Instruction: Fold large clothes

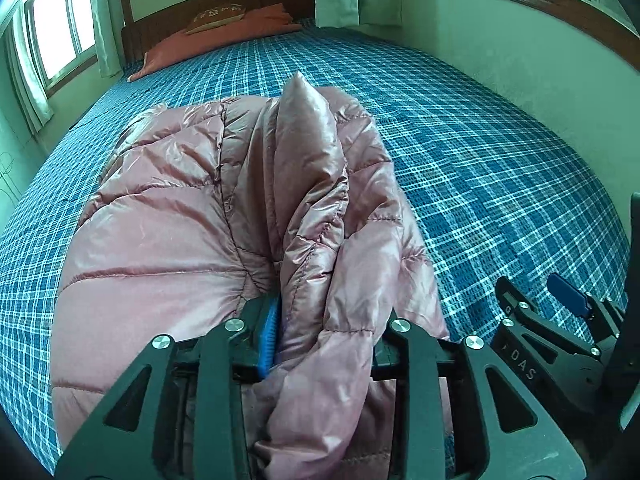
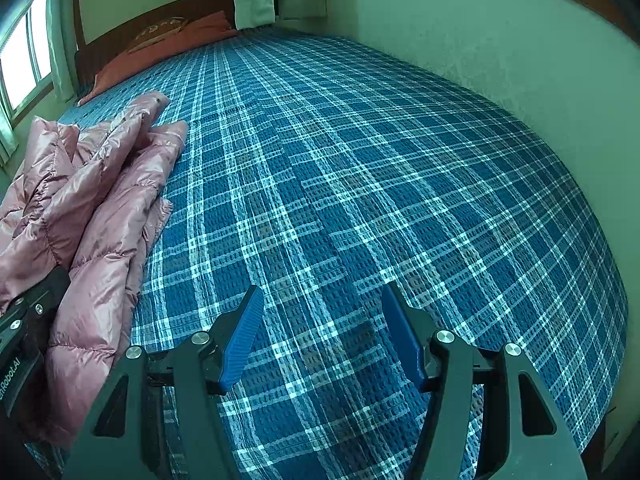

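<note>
A shiny pink quilted puffer jacket (image 1: 192, 216) lies bunched on the blue plaid bed (image 1: 480, 160). My left gripper (image 1: 324, 320) is shut on a thick fold of the jacket at its near edge; one blue pad (image 1: 269, 336) shows, the other is hidden by fabric. In the right wrist view the jacket (image 2: 100, 200) lies at the left, with the left gripper's body (image 2: 24, 332) on it. My right gripper (image 2: 322, 332) is open and empty over bare bedspread (image 2: 360, 160), to the right of the jacket; it also shows in the left wrist view (image 1: 560, 312).
An orange pillow (image 1: 224, 36) with a tan cushion (image 1: 218, 18) lies at the wooden headboard. A pale wall (image 2: 500, 40) runs along the bed's right side. Windows (image 1: 60, 20) with curtains stand at the left.
</note>
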